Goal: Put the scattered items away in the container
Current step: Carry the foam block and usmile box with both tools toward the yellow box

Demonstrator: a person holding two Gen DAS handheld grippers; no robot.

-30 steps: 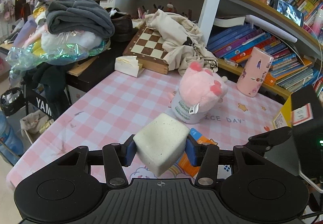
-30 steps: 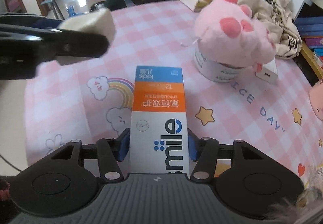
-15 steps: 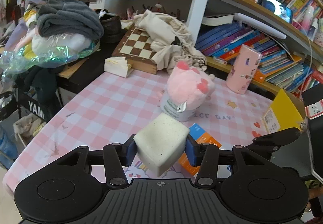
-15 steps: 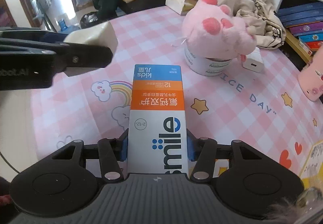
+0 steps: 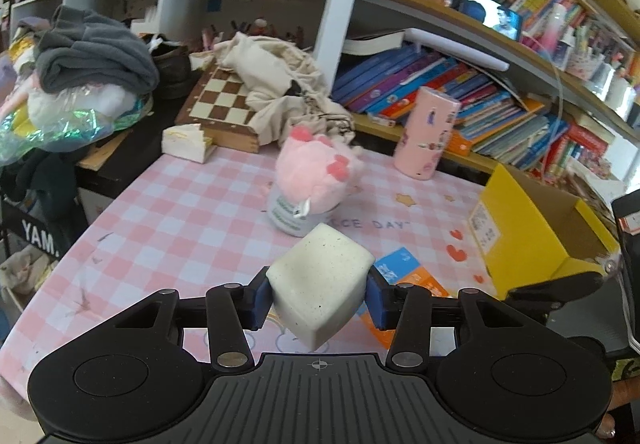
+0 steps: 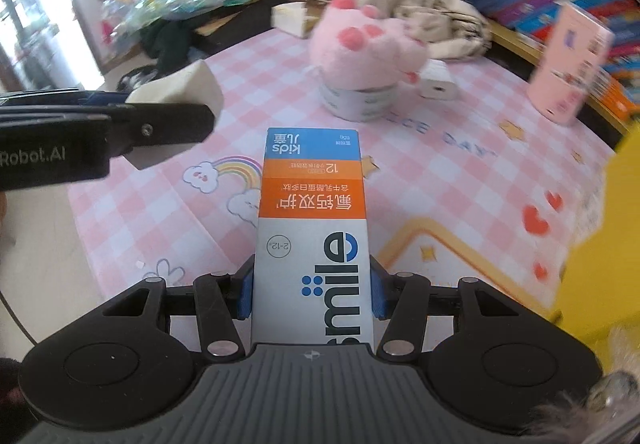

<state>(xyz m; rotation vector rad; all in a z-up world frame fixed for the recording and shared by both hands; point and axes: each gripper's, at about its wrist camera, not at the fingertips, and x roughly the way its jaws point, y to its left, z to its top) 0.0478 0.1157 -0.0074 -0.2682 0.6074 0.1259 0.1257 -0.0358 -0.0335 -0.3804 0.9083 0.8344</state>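
Observation:
My left gripper [image 5: 318,302] is shut on a cream foam cube [image 5: 320,284], held above the pink checked tablecloth [image 5: 180,211]. My right gripper [image 6: 312,294] is shut on a toothpaste box [image 6: 312,211] in white, orange and blue. That box [image 5: 404,276] shows partly behind the cube in the left wrist view. The left gripper's finger [image 6: 120,131] with the cube [image 6: 180,87] reaches in from the left of the right wrist view. An open yellow cardboard box [image 5: 532,232] stands at the table's right side; its yellow wall [image 6: 600,244] fills the right edge.
A pink plush toy [image 5: 316,171] sits on a white tub [image 5: 288,215] mid-table. A pink tumbler [image 5: 426,131], a small white charger [image 6: 438,83], a tissue box [image 5: 186,143] and a chessboard [image 5: 224,103] under cloth lie farther back. Bookshelves run along the right.
Both grippers have swung right and risen with their loads. The yellow box has come into fuller view at the right in both views.

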